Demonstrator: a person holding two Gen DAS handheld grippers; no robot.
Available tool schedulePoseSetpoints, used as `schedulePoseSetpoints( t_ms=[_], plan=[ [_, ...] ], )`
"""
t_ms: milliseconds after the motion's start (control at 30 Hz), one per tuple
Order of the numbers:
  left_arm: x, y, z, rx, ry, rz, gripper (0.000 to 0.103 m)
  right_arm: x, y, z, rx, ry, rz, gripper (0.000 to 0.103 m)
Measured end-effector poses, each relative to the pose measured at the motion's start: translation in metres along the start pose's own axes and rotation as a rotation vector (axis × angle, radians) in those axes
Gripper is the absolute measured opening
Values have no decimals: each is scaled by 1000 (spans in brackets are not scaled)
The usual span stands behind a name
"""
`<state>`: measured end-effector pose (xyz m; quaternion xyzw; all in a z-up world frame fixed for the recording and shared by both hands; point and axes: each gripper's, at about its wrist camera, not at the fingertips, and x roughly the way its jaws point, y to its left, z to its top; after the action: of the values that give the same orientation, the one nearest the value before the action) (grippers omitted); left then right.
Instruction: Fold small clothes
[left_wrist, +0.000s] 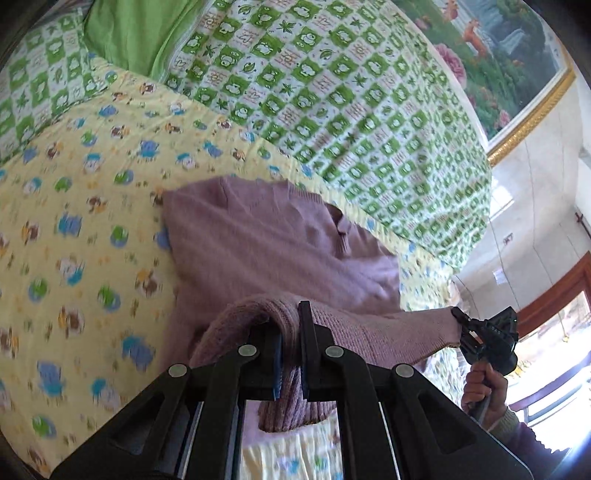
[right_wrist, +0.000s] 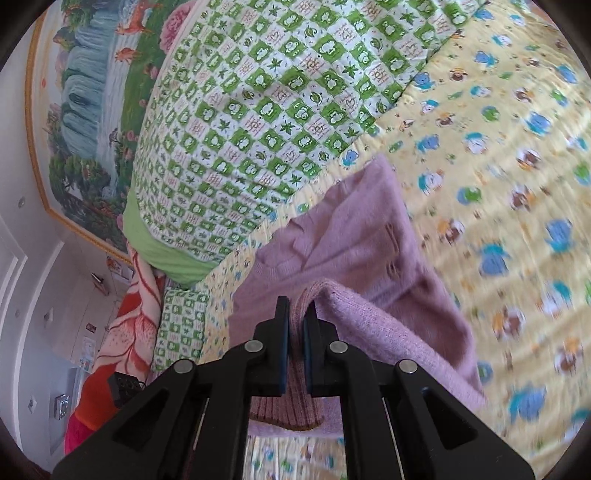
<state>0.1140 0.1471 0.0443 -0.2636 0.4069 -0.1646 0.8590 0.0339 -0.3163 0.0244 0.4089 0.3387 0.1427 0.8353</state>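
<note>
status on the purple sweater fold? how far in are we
Early-to-mid fold. Done: the purple sweater is spread on the yellow sheet, and its ribbed hem is picked up. In hand: left gripper and right gripper are each shut on the hem, lifting it clear of the sheet. Left: lay the hem over the body, tuck the sleeves, finish the fold.

**Bright daylight, motion blur, heavy fisheye bending**

Daylight floods both views. In the left wrist view a window (left_wrist: 554, 332) at the right edge is blown out to white glare. The yellow bedsheet (left_wrist: 74, 258) smears with motion blur, worst toward the lower left; in the right wrist view, toward the right. Edges curve strongly, corners vignetted black. Shadows are soft.
</note>
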Motion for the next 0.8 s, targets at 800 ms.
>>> schedulePoseSetpoints(
  t_ms=[800],
  plan=[
    [164,62,98,-134,59,167,6,157,-57,111,56,74,-188,8]
  ],
)
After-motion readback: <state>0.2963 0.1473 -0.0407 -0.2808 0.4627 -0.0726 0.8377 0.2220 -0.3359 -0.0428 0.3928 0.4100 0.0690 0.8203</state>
